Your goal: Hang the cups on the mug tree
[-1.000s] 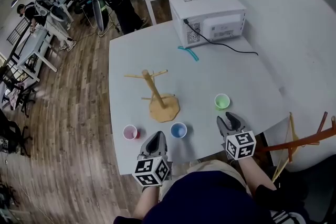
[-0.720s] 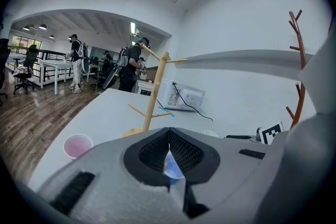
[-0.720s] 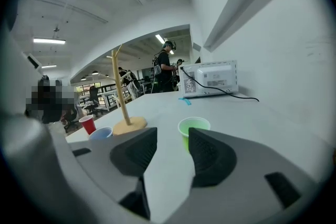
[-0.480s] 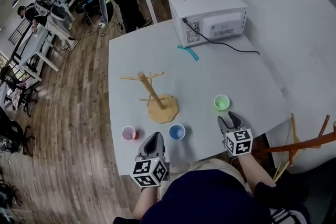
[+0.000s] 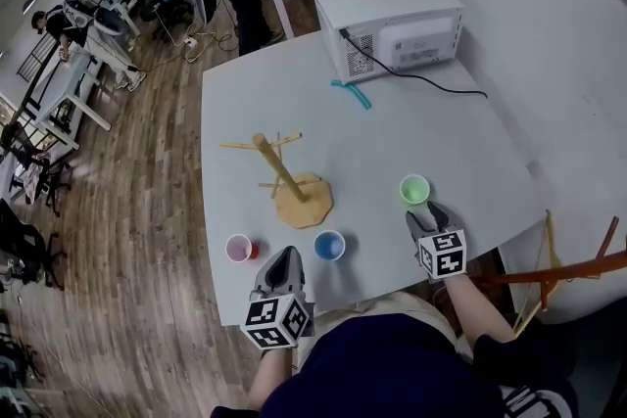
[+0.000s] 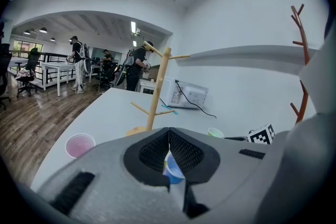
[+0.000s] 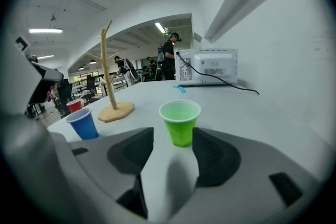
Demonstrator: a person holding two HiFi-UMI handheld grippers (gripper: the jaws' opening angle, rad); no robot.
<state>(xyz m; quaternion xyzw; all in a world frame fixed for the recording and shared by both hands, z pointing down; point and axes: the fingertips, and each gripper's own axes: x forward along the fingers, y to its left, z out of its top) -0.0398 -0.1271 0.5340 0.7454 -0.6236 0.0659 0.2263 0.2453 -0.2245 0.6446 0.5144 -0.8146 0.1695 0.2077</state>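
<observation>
The wooden mug tree [image 5: 282,173] stands mid-table with bare pegs. In front of it sit a pink cup [image 5: 240,249], a blue cup [image 5: 329,245] and a green cup [image 5: 414,189], all upright. My left gripper [image 5: 285,266] hovers at the near edge between the pink and blue cups, shut on nothing; past its tips the blue cup [image 6: 172,168] shows. My right gripper [image 5: 425,215] is open just behind the green cup [image 7: 180,122]. Its jaws have just been opening, and the cup stands at their mouth with neither pad touching it.
A white box-shaped appliance [image 5: 392,24] with a black cable sits at the far end of the table, with a teal object [image 5: 353,98] in front of it. A red coat stand [image 5: 578,259] stands off the table's right side. People work at desks far left.
My right gripper has moved forward up to the green cup and its jaws have spread wider. The left gripper has stayed where it was.
</observation>
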